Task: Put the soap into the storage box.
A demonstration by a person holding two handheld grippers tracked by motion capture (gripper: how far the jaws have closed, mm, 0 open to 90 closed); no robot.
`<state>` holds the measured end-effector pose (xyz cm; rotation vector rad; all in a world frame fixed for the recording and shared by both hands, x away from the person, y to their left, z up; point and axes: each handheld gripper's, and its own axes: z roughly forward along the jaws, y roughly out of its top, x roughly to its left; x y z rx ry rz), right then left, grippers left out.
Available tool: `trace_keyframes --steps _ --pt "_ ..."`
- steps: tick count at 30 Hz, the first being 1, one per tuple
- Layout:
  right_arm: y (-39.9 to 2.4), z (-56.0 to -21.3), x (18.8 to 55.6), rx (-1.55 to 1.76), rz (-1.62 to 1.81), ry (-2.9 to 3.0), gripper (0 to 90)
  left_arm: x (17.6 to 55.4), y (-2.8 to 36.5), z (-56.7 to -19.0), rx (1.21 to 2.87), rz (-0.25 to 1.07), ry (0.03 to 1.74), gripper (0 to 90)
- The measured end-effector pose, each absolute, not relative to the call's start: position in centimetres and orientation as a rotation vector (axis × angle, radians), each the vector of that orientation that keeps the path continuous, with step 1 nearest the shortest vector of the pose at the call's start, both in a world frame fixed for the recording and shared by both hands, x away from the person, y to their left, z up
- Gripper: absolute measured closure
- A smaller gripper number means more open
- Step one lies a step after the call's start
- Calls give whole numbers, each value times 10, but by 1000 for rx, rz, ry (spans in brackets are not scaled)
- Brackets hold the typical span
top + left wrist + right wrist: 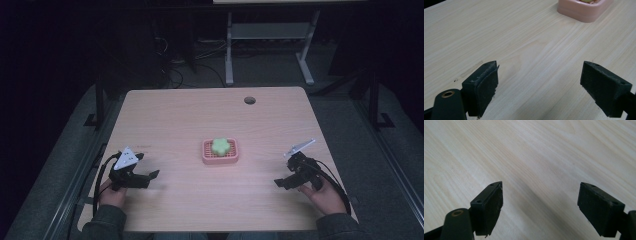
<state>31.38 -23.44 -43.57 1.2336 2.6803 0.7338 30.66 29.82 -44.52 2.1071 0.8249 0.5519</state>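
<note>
1. Green flower-shaped piece [220,145] lies in the pink slotted tray [206,156], which sits near the middle of the tabletop [190,115], slightly toward the near edge. The piece rests inside the tray rim, not overhanging as far as the high view shows.
2. Left gripper [150,176]: near the front-left corner of the tabletop, well apart from the tray. Jaws spread wide in the left gripper view, nothing between them but bare wood. The tray's corner [584,11] shows at the top of that view, ahead and off to one side.
3. Right gripper [281,182]: near the front-right corner, also well apart from the tray. Jaws wide apart in the right gripper view, holding nothing; plain wood grain beneath.
4. Both of the person's hands rest low at the near edge, 1 on each gripper.
5. Progress, as judged: at the starting point. No contact with the piece or the tray.
6. Left to do, as judged: approach the tray, close on the piece or the tray, then move it. Which of the 2 grippers will act cannot be told.
</note>
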Motion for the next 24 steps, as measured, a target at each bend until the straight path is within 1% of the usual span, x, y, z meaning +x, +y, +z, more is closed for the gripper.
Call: trace_keyframes --steps 6,24 --pt "-245 -439 302 1263 746 2659 203 306 297 -445 2114 552 823 144" --pt "-258 -447 279 1305 782 2615 200 306 295 -446 2130 549 816 144"
